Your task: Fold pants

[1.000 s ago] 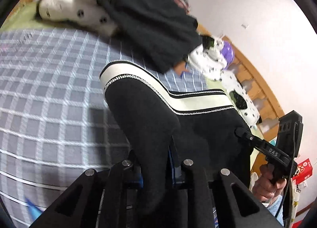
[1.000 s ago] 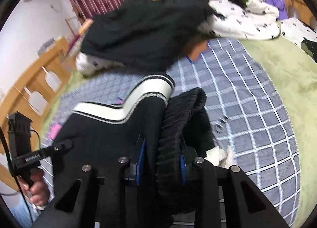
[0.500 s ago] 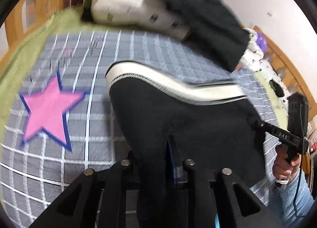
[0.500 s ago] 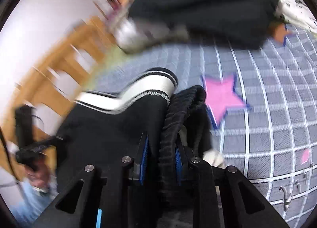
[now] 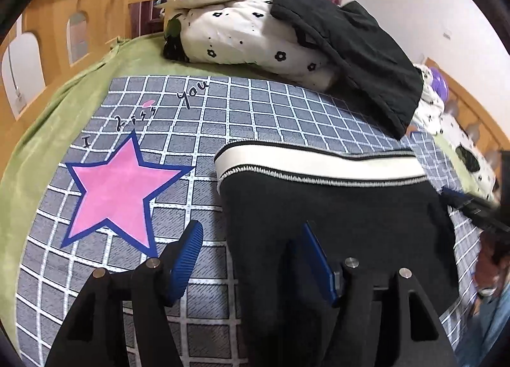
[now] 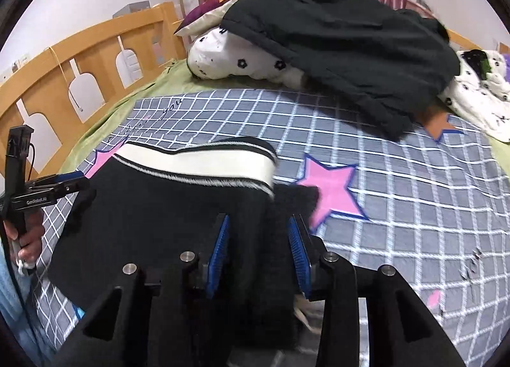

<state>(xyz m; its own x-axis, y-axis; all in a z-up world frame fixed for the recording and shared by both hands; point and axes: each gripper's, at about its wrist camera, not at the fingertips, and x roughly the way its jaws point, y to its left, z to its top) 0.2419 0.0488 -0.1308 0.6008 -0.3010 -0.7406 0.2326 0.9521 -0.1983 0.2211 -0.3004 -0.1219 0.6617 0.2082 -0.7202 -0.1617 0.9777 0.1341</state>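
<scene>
The black pants (image 5: 334, 217) with a white, black-edged waistband (image 5: 318, 164) lie flat on the grey checked blanket (image 5: 229, 112). My left gripper (image 5: 251, 239) is open at the pants' left edge, one blue pad over the blanket, the other over the black cloth. In the right wrist view the pants (image 6: 165, 207) lie the same way. My right gripper (image 6: 258, 236) is open, its blue pads either side of the pants' thick right edge. The left gripper also shows at the far left of the right wrist view (image 6: 54, 185).
A black garment (image 6: 344, 48) lies over white flowered bedding (image 5: 242, 35) and pillows at the far end of the bed. A wooden bed rail (image 6: 73, 57) runs along the left. Pink stars (image 5: 118, 188) mark the blanket. Green sheet (image 5: 63, 105) borders it.
Both grippers have opened and let go of the pants. The pants, held up before, now lie flat on the blanket.
</scene>
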